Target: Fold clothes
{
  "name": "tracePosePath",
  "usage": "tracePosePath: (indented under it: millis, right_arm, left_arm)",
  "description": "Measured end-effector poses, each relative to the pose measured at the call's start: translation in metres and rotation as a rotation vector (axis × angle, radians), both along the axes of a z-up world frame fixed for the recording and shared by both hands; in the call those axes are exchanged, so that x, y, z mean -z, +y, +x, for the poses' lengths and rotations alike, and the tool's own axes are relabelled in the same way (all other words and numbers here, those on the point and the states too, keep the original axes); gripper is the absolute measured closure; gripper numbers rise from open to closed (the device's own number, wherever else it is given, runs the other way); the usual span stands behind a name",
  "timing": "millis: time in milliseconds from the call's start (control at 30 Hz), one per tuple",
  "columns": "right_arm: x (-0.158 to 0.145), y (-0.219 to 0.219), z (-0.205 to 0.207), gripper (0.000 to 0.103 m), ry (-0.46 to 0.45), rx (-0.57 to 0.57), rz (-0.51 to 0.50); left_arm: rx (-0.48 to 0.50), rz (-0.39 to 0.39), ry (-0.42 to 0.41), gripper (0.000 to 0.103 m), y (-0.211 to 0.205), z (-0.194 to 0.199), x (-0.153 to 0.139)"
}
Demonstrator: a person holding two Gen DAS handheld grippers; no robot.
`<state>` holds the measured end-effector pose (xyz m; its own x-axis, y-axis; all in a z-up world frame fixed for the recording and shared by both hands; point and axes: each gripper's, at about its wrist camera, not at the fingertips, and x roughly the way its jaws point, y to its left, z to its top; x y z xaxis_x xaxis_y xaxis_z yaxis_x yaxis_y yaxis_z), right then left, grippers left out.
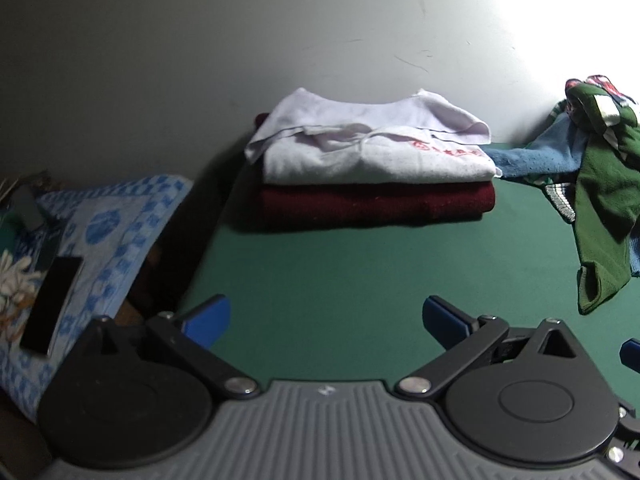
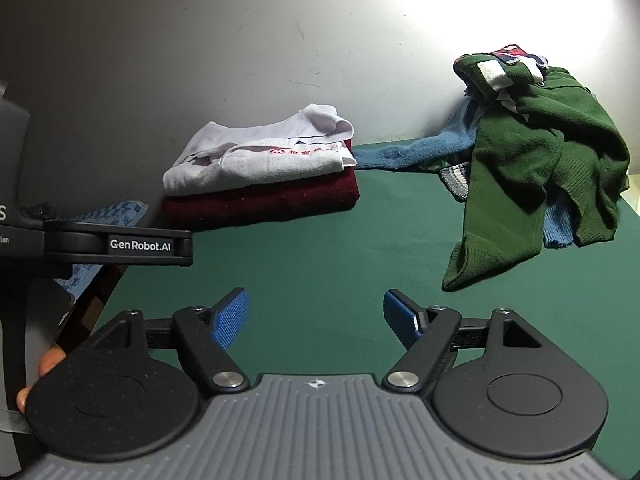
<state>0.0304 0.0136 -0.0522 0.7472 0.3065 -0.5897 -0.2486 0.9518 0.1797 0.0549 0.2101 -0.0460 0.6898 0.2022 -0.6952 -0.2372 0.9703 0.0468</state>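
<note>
A folded white shirt with red print [image 1: 372, 148] [image 2: 260, 156] lies on a folded dark red sweater [image 1: 372, 202] [image 2: 264, 200] at the back of the green table [image 1: 340, 280] [image 2: 320, 260], against the wall. To the right sits an unfolded heap: a green sweater [image 1: 604, 184] [image 2: 532, 160] on top, a blue knit garment [image 1: 532, 160] [image 2: 416, 148] beneath it. My left gripper [image 1: 326, 316] is open above bare table, holding nothing. My right gripper [image 2: 316, 312] is also open and empty, with the green sweater ahead to its right.
A blue patterned cloth [image 1: 112, 232] with a black phone [image 1: 52, 304] on it lies left of the table. The left gripper's body [image 2: 116, 246] and a person's fingers [image 2: 48, 364] show at the left of the right wrist view. A grey wall [image 1: 240, 40] backs the table.
</note>
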Motion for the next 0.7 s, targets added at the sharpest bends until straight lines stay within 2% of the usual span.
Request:
tracePosePath:
  millis: [100,400,500,567,700]
  right_arm:
    - [-0.004,0.005,-0.009,0.026,-0.006,0.000,-0.022]
    - [-0.017,0.000,-0.017,0.024,-0.016,-0.018,-0.010]
    - [-0.021,-0.004,-0.019,0.024,-0.022,-0.020,0.004]
    - [-0.024,-0.007,-0.021,0.020,-0.032,-0.022,0.001]
    - [-0.030,-0.015,-0.028,0.016,-0.050,-0.072,-0.012]
  left_arm:
    - [-0.016,-0.032,-0.006,0.001,0.007,-0.020,-0.004]
    - [-0.093,0.013,0.031,0.001,0.004,-0.059,-0.019]
    - [-0.123,0.028,0.025,0.000,-0.004,-0.072,-0.025]
    - [-0.141,0.036,0.010,0.000,-0.010,-0.082,-0.030]
    - [-0.171,0.025,-0.001,0.000,-0.023,-0.100,-0.036]
